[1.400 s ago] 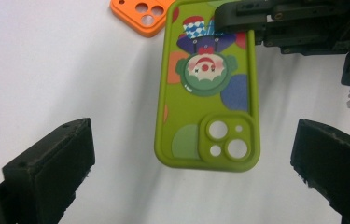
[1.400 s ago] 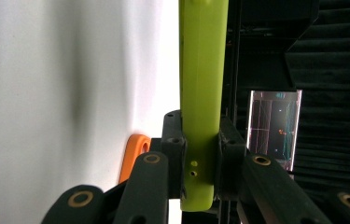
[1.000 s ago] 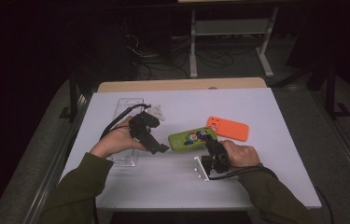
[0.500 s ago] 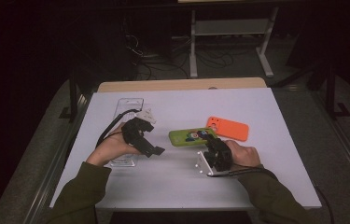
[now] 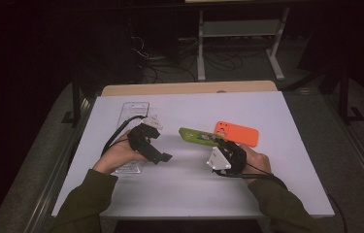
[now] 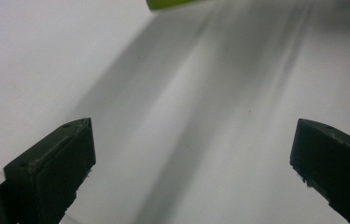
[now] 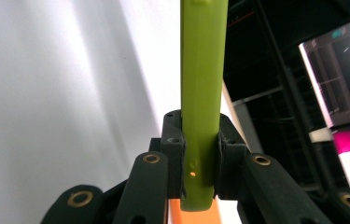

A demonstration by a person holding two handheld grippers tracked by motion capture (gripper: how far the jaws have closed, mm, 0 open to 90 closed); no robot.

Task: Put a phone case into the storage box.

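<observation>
My right gripper (image 5: 220,147) is shut on one end of a lime-green phone case (image 5: 198,136), which it holds off the white table (image 5: 189,194), tilted on edge and pointing left. In the right gripper view the pads (image 7: 172,140) pinch the green case (image 7: 200,84) by its thin sides. An orange phone case (image 5: 238,133) lies flat just behind that hand. My left gripper (image 5: 159,146) hovers a little left of the green case, apart from it. Its jaws stand wide open over bare table (image 6: 193,140), with the green case's tip (image 6: 172,3) at the top edge.
A long clear plastic tray (image 5: 134,110) lies along the table's left side, partly under the left hand. The table's near edge runs below both forearms. A wooden board (image 5: 189,89) borders the far edge, and beyond it stand a dark floor, cables and a metal rack.
The left gripper has drawn back from the green case toward the left. The right gripper has turned the case from flat to nearly on edge.
</observation>
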